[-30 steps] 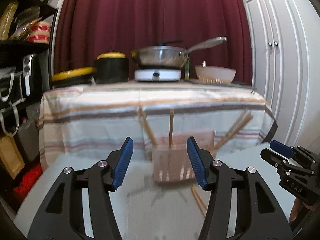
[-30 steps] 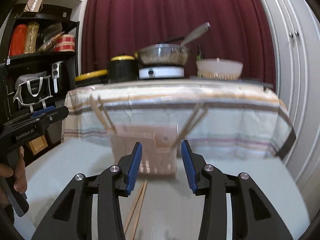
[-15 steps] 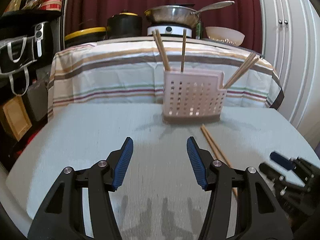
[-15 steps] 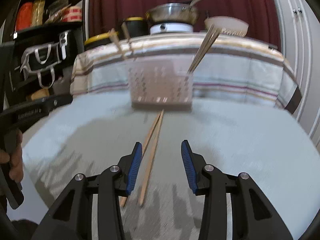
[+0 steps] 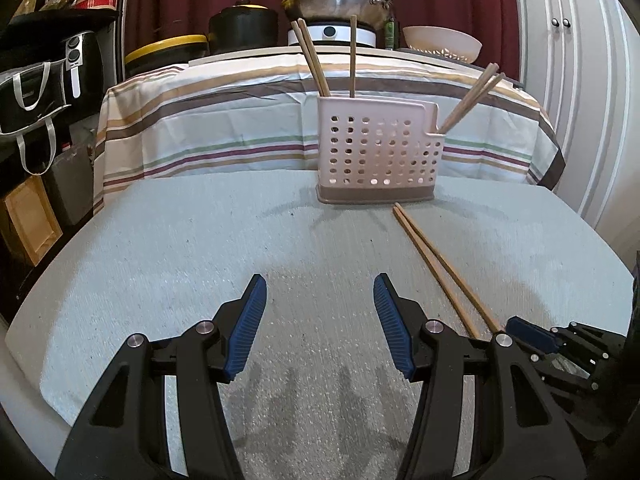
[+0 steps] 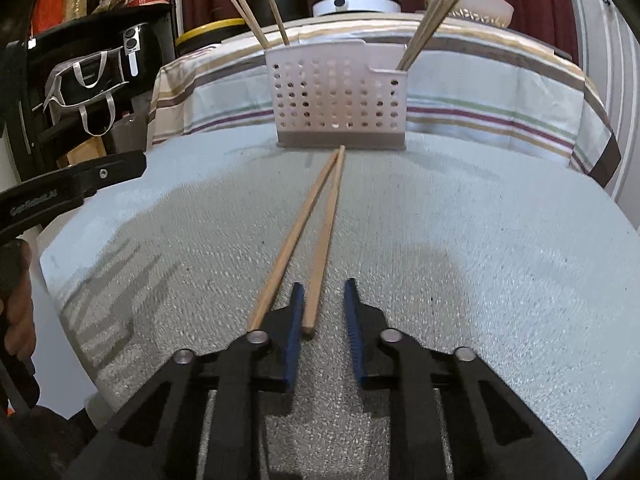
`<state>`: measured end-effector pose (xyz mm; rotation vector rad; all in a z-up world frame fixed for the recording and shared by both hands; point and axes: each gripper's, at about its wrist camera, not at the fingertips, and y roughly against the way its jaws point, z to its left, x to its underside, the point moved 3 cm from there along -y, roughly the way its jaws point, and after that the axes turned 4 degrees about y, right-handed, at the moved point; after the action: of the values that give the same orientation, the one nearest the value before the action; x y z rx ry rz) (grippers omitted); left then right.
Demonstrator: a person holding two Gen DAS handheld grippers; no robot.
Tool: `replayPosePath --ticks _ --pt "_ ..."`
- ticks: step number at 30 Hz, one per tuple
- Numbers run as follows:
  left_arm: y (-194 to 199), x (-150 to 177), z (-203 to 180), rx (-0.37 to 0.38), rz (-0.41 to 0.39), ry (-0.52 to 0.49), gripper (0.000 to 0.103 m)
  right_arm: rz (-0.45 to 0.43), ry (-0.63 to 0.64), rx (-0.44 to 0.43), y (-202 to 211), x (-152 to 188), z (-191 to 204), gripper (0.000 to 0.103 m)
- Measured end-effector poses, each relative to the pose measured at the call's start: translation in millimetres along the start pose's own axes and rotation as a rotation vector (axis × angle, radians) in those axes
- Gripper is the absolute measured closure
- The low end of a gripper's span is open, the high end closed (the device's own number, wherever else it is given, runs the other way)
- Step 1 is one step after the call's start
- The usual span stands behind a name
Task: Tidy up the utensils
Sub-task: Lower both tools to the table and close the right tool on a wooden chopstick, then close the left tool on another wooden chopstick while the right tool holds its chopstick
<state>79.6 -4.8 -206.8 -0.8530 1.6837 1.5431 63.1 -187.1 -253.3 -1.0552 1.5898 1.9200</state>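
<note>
A pink perforated utensil holder stands at the far side of the pale blue table, with several wooden chopsticks upright in it. Two loose wooden chopsticks lie on the table in front of it. My right gripper is open and low over the table; the near end of one chopstick lies between its fingers, the other just left of the left finger. My left gripper is open and empty, left of the loose chopsticks. The right gripper's fingertip shows at the chopsticks' near ends.
Behind the table is a striped-cloth counter with a pan, a black pot and a bowl. Black shelves with bags stand left, white cabinet doors right.
Both grippers have dropped down toward the table and tilted down. The right gripper has come up to the near ends of the loose chopsticks, one now between its fingers.
</note>
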Motion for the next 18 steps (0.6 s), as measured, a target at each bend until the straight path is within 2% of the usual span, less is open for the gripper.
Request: replayPosePath --ticks 1,2,11,18 --pt "0 0 -1 0.001 0.001 -0.002 0.048 0.0 0.001 0.005 1 0 0 0.094" --pt "1 0 -3 0.002 0.002 -0.005 0.048 -0.001 0.004 0.009 1 0 -1 0.095" --pt "1 6 -33 0.043 0.017 -0.047 0.048 -0.043 -0.028 0.06 16 3 -24 0.096" --pt "-6 18 -72 0.103 0.057 -0.086 0.048 -0.066 -0.066 0.102 30 10 -48 0.096"
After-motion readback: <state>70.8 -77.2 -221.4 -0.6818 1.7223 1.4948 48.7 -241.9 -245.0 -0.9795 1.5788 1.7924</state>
